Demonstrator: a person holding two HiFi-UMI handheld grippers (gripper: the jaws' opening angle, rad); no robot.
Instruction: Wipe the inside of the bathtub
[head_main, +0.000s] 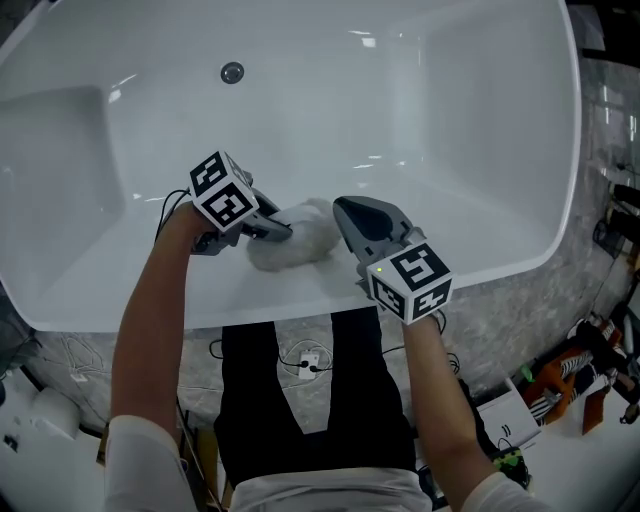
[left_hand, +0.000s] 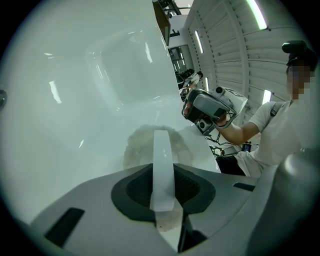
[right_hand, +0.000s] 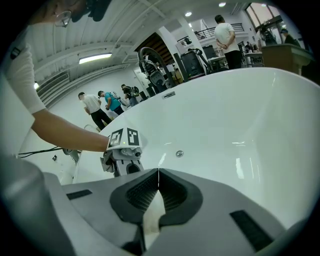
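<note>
The left tool (head_main: 272, 228) pinches a white cloth (head_main: 305, 242) against the tub's (head_main: 420, 110) near wall, seemingly mid-wipe. The right tool (head_main: 347, 208), pressed together on nothing, hangs over the same wall. Next, probably, comes a firm sweep deeper into the tub.

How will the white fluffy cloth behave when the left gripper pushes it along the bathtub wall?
The cloth looks fluffy and bunched, so probably soft and floppy. Its airy pile suggests it is light for its size. The bathtub wall is glossy, so the cloth likely slides easily while the left gripper pinches it.
</note>
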